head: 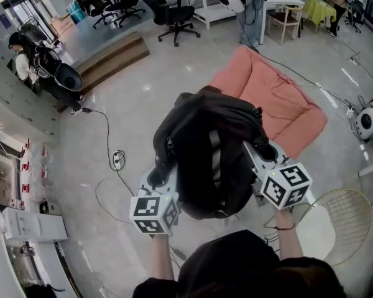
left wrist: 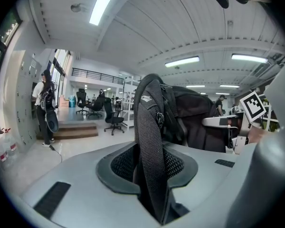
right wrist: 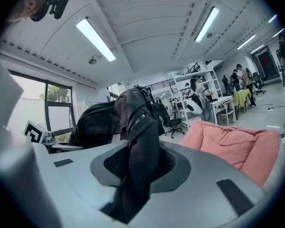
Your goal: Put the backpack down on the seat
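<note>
Item: backpack (head: 208, 154), black, held aloft, short of pink seat (head: 286, 104). L gripper (head: 160, 177) clenched on shoulder strap (left wrist: 149, 151). R gripper (head: 261, 157) clenched on other strap (right wrist: 140, 156). Two-pt hold prob. keeps bag level for lowering.

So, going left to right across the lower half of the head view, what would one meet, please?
Left gripper → black fabric backpack → right gripper → pale round wire-backed chair.
</note>
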A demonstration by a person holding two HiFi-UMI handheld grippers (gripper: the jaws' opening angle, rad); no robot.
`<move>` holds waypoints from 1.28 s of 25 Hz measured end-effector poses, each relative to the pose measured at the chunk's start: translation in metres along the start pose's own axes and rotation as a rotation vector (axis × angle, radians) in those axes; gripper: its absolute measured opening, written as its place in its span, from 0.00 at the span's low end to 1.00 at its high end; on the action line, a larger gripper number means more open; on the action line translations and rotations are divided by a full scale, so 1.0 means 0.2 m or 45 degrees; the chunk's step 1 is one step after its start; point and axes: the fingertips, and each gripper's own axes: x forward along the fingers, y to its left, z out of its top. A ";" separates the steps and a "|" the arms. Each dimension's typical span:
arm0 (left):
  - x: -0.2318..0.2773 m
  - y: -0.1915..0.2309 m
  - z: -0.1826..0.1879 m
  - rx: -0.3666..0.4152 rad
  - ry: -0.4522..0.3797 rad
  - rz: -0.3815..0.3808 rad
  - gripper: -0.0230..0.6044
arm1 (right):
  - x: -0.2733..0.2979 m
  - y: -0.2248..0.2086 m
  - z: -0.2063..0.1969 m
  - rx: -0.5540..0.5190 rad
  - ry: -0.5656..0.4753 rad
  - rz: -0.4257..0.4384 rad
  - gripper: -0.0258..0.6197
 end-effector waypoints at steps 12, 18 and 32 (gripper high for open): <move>0.54 0.14 0.00 -0.069 0.104 0.059 0.21 | 0.46 -0.33 -0.07 0.129 0.124 0.072 0.18; 0.83 0.18 -0.04 -0.088 0.163 0.054 0.21 | 0.66 -0.52 -0.14 0.215 0.177 0.071 0.18; 1.43 0.23 -0.36 -0.201 0.359 -0.028 0.21 | 1.04 -0.89 -0.48 0.314 0.291 -0.016 0.18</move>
